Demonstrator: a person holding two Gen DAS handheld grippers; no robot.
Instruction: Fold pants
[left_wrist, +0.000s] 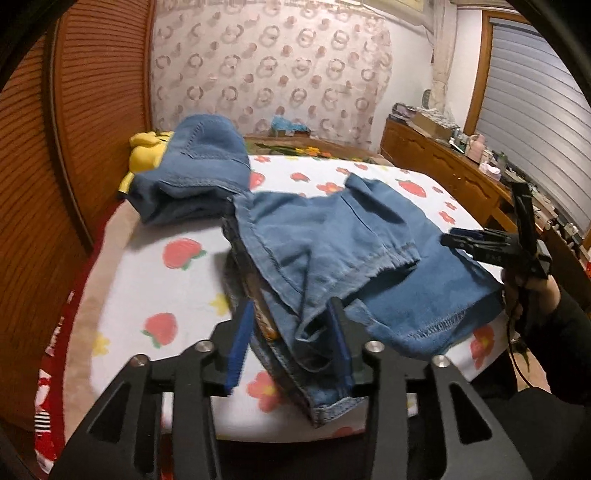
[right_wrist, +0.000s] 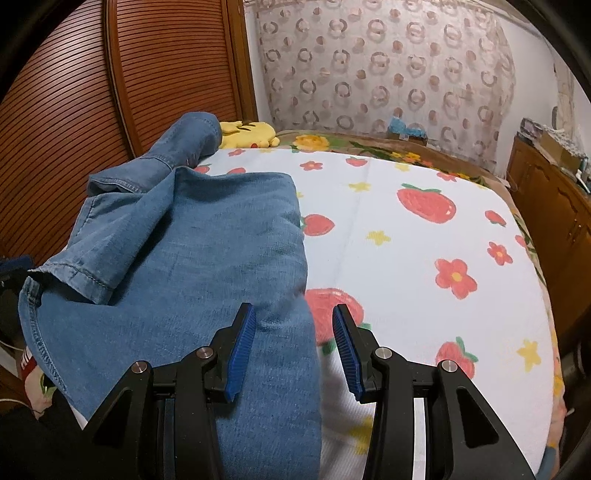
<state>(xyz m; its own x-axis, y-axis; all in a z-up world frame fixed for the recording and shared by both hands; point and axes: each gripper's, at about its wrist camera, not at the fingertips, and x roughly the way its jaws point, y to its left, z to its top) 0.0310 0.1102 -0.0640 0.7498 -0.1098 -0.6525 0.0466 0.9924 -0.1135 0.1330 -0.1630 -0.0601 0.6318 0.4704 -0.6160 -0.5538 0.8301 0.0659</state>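
- the blue denim pants (left_wrist: 332, 236) lay crumpled on the white bedspread printed with red strawberries and flowers (left_wrist: 155, 280), which serves as the landmark here; one end was bunched high toward the bedspread's far left corner, beside a yellow plush toy (left_wrist: 146, 151).
- the left gripper (left_wrist: 291, 347) hovered at the bedspread's near edge with its blue ribbed pads (left_wrist: 240, 343) partly spread; a folded hem and seam of the pants sat in the gap between them, but whether the pads pressed the cloth could not be told.
- the right gripper (right_wrist: 293, 350) stood over the bedspread's near side, jaws partly spread and clamping nothing; the right edge of the denim ran through the gap, nearer the left pad, with bare bedspread under the right pad (right_wrist: 345, 350).
- in the left wrist view the right gripper (left_wrist: 458, 240) showed at the bedspread's right edge, resting just over the flat pant leg, held by a hand in a dark sleeve (left_wrist: 546, 295).
- no brand, label or readable writing showed on the pants; a patterned inner band near the left pads was too blurred to read.
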